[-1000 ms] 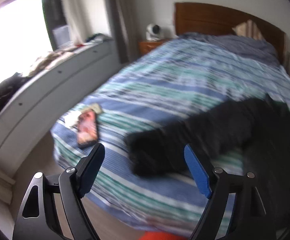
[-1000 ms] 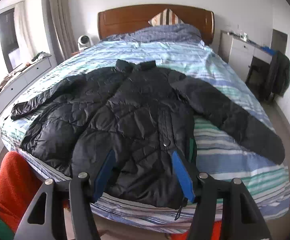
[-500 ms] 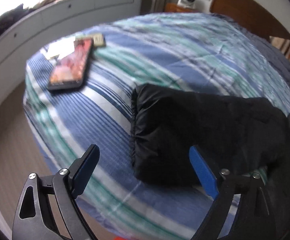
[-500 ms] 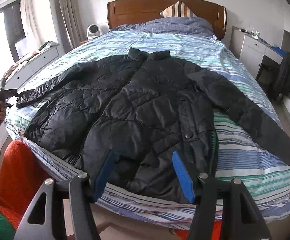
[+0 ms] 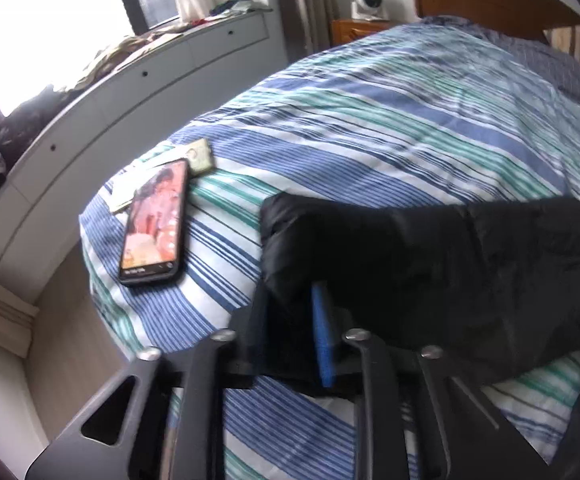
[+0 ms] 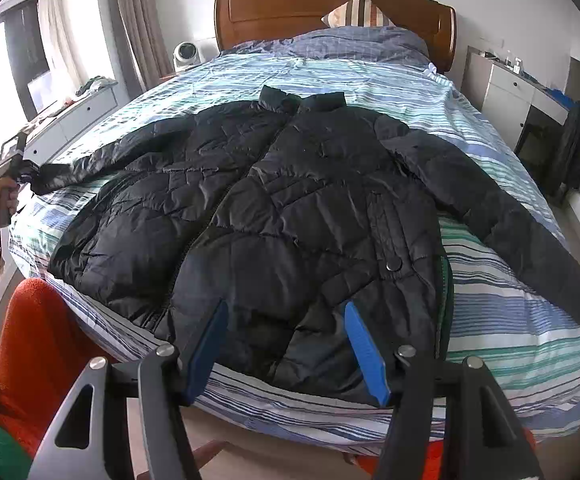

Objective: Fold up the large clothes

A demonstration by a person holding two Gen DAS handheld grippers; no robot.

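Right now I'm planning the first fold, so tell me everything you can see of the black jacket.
The black jacket is a quilted puffer with shiny, nylon-looking fabric, a stand-up collar, a front zipper and a snap. It lies front up and spread flat on the striped duvet, collar toward the headboard, both sleeves out. The left tongs are closing with its sleeve cuff between them; the open right tongs hover at its hem.

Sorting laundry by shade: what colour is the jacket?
Black, quilted jacket; clearest in the right wrist view.

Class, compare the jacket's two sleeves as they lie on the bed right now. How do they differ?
The left sleeve has its cuff between the closing left claw; the right sleeve lies free. The left ends beside a phone; the right points toward the bed's foot corner. Both are black, quilted, spread outward.
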